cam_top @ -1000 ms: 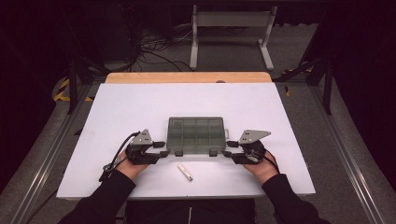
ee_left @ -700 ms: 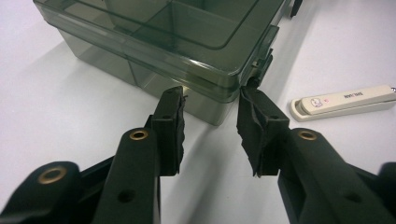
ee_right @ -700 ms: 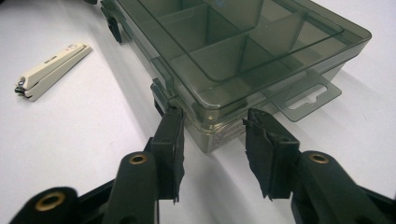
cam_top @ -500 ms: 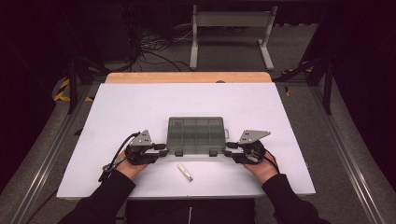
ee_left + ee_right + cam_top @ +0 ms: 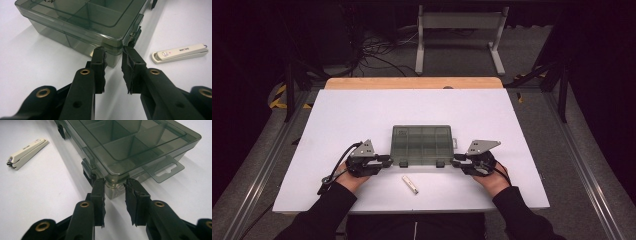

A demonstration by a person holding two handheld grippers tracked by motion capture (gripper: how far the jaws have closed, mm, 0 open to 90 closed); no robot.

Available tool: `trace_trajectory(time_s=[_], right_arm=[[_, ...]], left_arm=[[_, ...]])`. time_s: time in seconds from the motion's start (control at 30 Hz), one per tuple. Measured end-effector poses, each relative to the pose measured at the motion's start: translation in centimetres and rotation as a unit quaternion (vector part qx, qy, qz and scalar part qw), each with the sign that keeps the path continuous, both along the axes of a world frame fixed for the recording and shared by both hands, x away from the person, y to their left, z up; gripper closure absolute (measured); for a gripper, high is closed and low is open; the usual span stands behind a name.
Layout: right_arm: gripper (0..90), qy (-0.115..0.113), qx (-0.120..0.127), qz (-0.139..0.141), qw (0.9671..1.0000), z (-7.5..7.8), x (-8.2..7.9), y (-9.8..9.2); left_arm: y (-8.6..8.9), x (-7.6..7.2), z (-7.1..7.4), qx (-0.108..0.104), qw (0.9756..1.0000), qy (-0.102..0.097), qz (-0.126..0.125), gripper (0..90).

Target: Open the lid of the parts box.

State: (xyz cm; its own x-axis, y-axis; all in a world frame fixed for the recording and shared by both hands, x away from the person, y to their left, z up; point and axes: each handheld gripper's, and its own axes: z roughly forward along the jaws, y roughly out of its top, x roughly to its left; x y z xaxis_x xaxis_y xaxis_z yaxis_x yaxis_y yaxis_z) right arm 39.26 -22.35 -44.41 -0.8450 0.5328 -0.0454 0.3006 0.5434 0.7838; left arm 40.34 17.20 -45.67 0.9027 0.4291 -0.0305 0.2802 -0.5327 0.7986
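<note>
While both grippers close, organizer box (image 5: 422, 144) sits centre frame between them.
Left gripper (image 5: 113, 53) and right gripper (image 5: 114, 182) narrowed astride near corners; pad contact unclear.

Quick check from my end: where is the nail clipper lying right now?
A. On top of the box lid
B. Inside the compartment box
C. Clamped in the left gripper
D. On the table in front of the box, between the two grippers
D: the nail clipper lies on the bare table at the near side of the closed box, between the left gripper and right gripper, apart from all of them.
</note>
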Motion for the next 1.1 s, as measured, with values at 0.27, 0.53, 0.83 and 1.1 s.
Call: trace_trajectory(time_s=[0.27, 0.53, 0.83, 1.1], right_arm=[[69.6, 0.001, 0.002, -0.001, 1.0, 0.0, 0.0, 0.0], [72.2, -0.001, 0.012, -0.001, 0.9999, 0.3, -0.1, -0.2], [79.5, -0.011, 0.035, -0.001, 0.9993, 0.8, -0.3, -0.5], [82.5, -0.021, 0.061, -0.004, 0.9979, 1.0, -0.4, -0.8]], left_arm=[[0.1, 0.0, 0.0, 0.0, 1.0, -0.004, -0.001, 74.4], [0.2, -0.1, 0.2, -0.002, 1.0, -0.002, -0.002, 77.6], [0.4, -0.3, 0.7, -0.028, 0.9995, -0.012, -0.005, 84.3], [0.7, -0.2, 0.8, -0.067, 0.9976, -0.016, 0.001, 88.8]])
